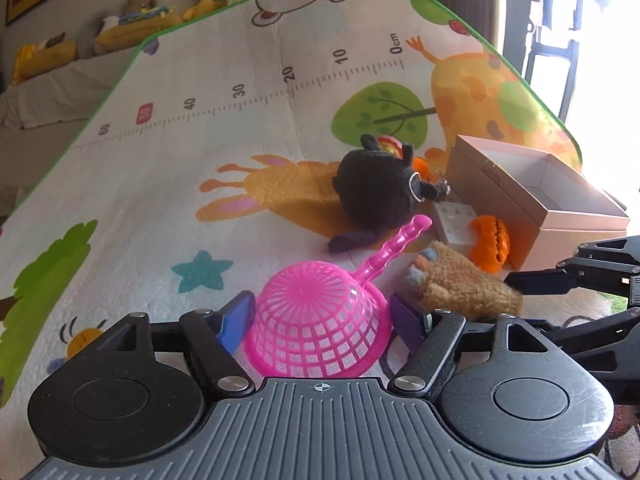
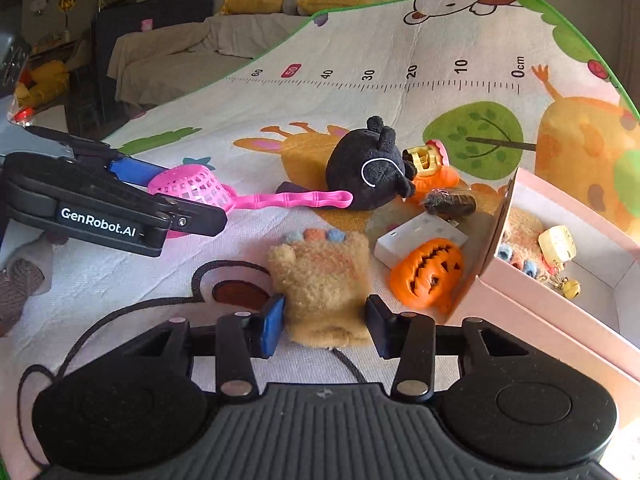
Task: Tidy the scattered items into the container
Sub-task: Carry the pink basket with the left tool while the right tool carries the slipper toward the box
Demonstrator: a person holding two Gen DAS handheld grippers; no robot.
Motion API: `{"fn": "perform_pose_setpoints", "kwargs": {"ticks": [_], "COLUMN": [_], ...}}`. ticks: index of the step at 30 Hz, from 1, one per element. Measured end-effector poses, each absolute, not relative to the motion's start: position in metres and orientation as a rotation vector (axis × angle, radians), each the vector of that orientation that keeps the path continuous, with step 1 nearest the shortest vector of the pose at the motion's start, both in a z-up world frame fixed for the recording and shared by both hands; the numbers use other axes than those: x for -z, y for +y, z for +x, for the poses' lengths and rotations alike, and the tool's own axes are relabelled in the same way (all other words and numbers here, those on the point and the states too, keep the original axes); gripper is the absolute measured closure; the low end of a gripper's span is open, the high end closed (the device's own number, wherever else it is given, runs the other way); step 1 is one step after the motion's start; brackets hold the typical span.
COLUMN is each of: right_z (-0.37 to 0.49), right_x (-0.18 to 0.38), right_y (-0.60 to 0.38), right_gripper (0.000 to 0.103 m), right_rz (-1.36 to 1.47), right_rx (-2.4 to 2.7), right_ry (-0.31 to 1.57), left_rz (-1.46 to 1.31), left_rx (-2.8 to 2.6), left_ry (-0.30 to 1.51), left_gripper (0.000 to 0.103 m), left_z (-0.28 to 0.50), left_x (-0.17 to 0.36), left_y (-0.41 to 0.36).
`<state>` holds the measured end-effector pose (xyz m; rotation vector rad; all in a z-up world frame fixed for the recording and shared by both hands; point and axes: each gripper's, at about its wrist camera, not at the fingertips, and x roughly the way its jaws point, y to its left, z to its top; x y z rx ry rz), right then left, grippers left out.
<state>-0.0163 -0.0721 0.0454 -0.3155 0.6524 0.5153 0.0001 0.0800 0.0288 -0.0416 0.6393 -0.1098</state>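
A pink strainer [image 1: 320, 320] lies bowl-up on the play mat. My left gripper [image 1: 322, 320] straddles its bowl, with both pads against the sides; the handle points toward a black plush toy [image 1: 376, 188]. In the right wrist view my right gripper [image 2: 326, 324] is shut on the cuff of a tan fuzzy glove [image 2: 320, 280], which lies flat on the mat. The left gripper [image 2: 192, 200] and strainer [image 2: 188, 188] show at the left there. The pink box [image 2: 520, 320] stands open at the right, holding a second tan glove [image 2: 520, 232] and a cream trinket [image 2: 558, 244].
An orange pumpkin [image 2: 428, 272], a white adapter [image 2: 420, 236], a dark wrapped item [image 2: 450, 202] and a yellow toy [image 2: 428, 158] crowd the mat beside the box. A black cord [image 2: 224, 268] loops near the glove. A covered sofa [image 2: 168, 56] stands beyond the mat's far edge.
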Motion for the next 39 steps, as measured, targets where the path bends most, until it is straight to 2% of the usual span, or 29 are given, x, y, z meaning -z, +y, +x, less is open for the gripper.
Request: {"fn": "perform_pose_setpoints", "kwargs": {"ticks": [4,18,20,22,23,24,31,34,36,39], "right_z": [-0.045,-0.129,-0.136,-0.138,-0.139,-0.138,-0.124,-0.125,-0.132,-0.142], "right_x": [-0.046,-0.047,-0.048,-0.047,-0.046,-0.044,-0.032,-0.044,-0.051,-0.056], "right_y": [-0.104,-0.201,-0.202,-0.204,-0.204,-0.205,-0.223,-0.244,-0.249,-0.239], "right_gripper": [0.066,0.065,0.058,0.041,0.027,0.023,0.018,0.013,0.003,0.0], "right_rz": [-0.321,-0.188,-0.197,-0.218,-0.23,-0.239,-0.44,-0.243,-0.117,-0.031], "right_rx": [-0.458,-0.222,-0.211,-0.186,-0.171,-0.162,0.188,0.155,0.062,-0.073], "right_ry": [0.66,0.666,0.65,0.639,0.638,0.642,0.568,0.575,0.566,0.553], "left_rz": [-0.029,0.08,0.114,0.146,0.162,0.178,0.285,0.325,0.379,0.412], "left_rx": [0.169,0.462,0.511,0.541,0.549,0.549,0.478,0.402,0.292,0.142], "left_ry": [0.635,0.687,0.681,0.672,0.668,0.665,0.686,0.671,0.639,0.609], "left_gripper": [0.024,0.024,0.024,0.021,0.017,0.015,0.008,0.006,0.007,0.007], "left_z": [-0.014,-0.061,-0.07,-0.078,-0.081,-0.084,-0.086,-0.083,-0.075,-0.061], "left_x": [-0.028,-0.022,-0.023,-0.024,-0.024,-0.025,-0.019,-0.02,-0.023,-0.027], "left_y": [0.062,-0.02,-0.032,-0.04,-0.044,-0.045,-0.033,-0.021,-0.014,0.0]}}
